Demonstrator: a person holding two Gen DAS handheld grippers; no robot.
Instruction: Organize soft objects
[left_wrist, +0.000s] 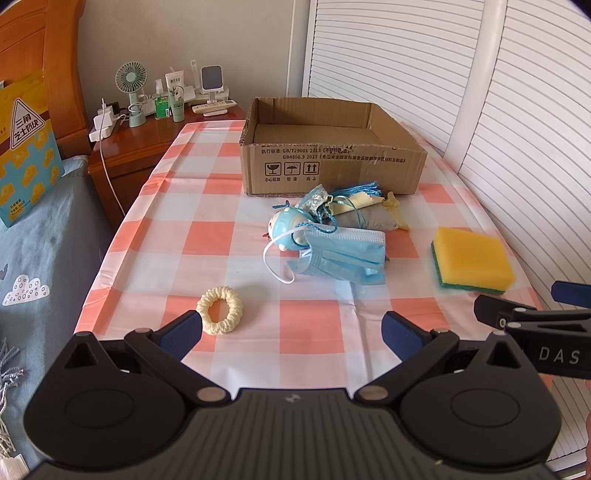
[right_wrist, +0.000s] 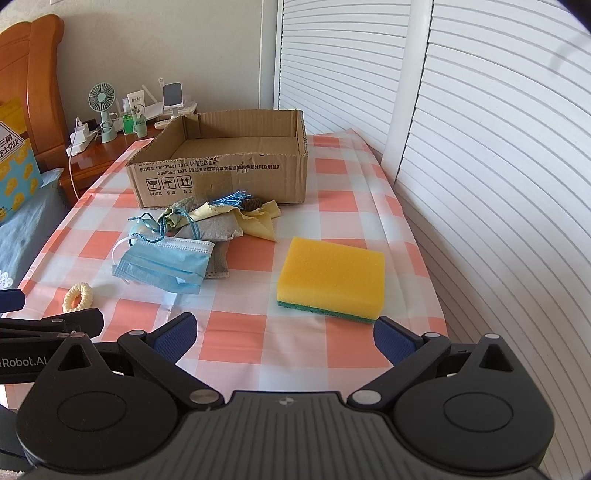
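We note left claw (left_wrist: 291, 328) spread wide, empty, beside cream scrunchie (left_wrist: 220, 311), right claw (right_wrist: 284, 334) likewise spread, just short of yellow sponge (right_wrist: 331, 280), cardboard box (left_wrist: 332, 147) empty at surface (left_wrist: 221, 236) rear, blue mask (left_wrist: 340, 256) mid-surface

Bright soft daylight, faint shadows, sharp focus, strong fisheye curving, dark vignetted corners

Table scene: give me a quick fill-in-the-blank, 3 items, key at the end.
1. The cardboard box holds ____ items.
2. The sponge is yellow on top with a ____ layer beneath.
3. The cream scrunchie lies nearest the ____ gripper.

Missing words: no; green; left
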